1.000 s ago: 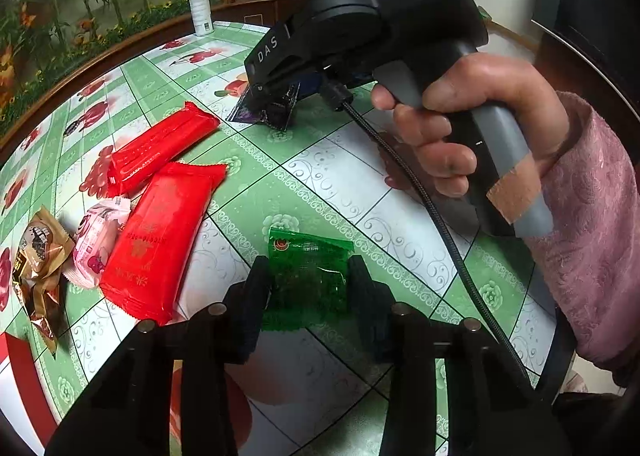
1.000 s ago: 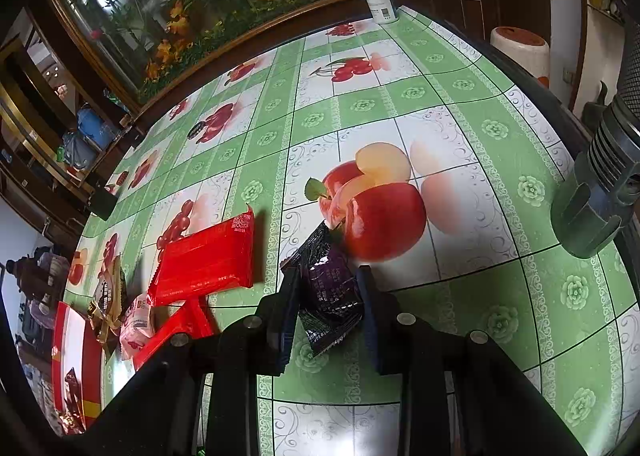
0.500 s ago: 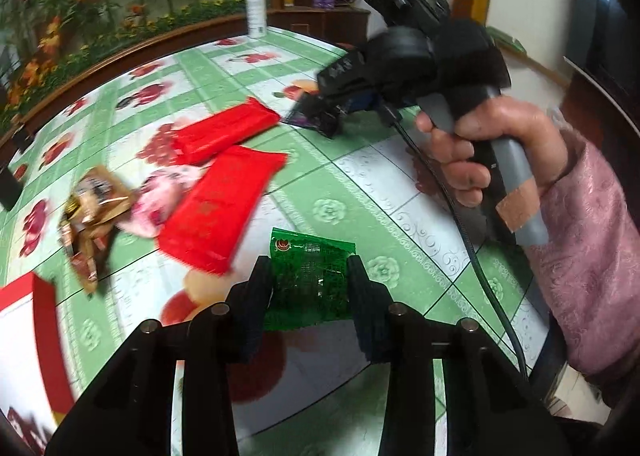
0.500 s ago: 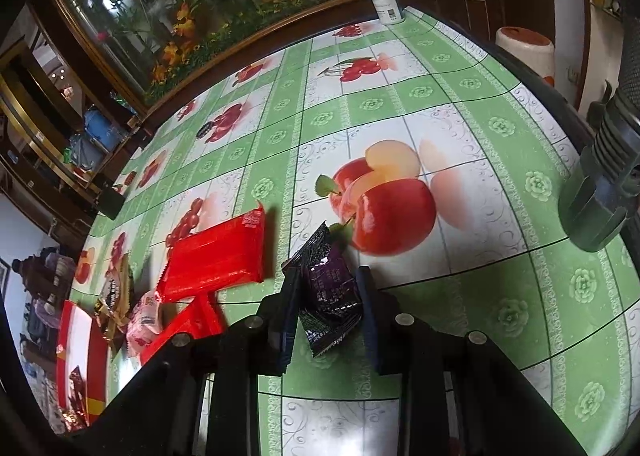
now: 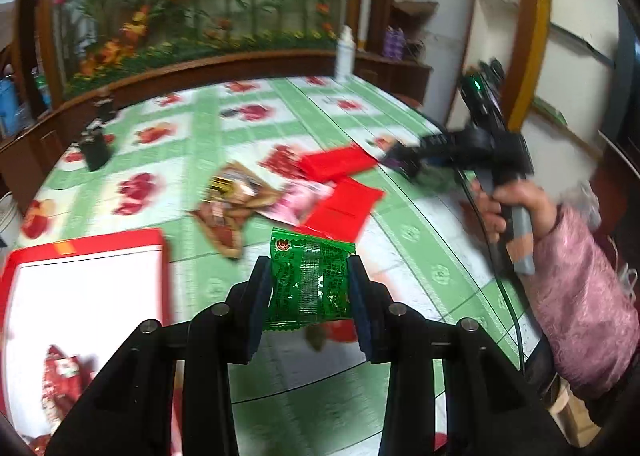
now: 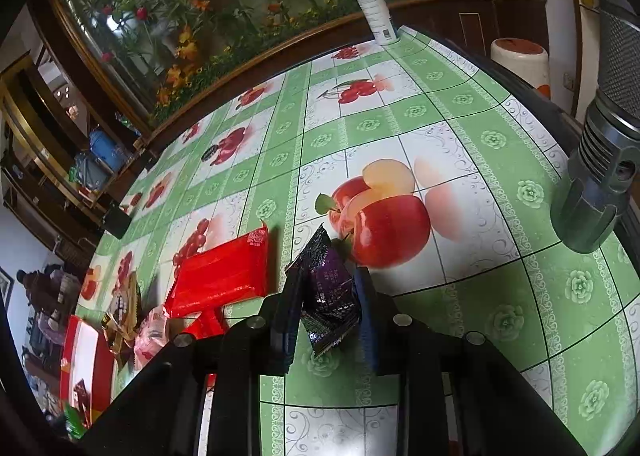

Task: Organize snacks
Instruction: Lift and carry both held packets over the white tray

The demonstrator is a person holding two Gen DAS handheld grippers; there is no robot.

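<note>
A green snack packet [image 5: 310,288] hangs above the table, with my left gripper [image 5: 308,262] shut on it. Ahead to the left lies a red box [image 5: 80,248] with a white inside and a reddish snack in it. Two red packets [image 5: 340,162], a pink packet [image 5: 300,202] and a brown packet [image 5: 230,200] lie in a heap on the green fruit-print tablecloth. My right gripper [image 6: 329,272] is low over the cloth, its pads pressed on a crumpled purple packet [image 6: 330,296]. A red packet [image 6: 224,276] lies just left of it.
A white spray bottle [image 6: 374,4] stands at the table's far edge. A grey metal cylinder [image 6: 592,192] hangs over the right side. A small black object [image 5: 94,150] sits far left. A hand in a pink sleeve [image 5: 580,296] holds the right gripper's handle.
My left gripper has risen and swung left with the green packet, bringing the red box into view. The right gripper stays in place on the purple packet.
</note>
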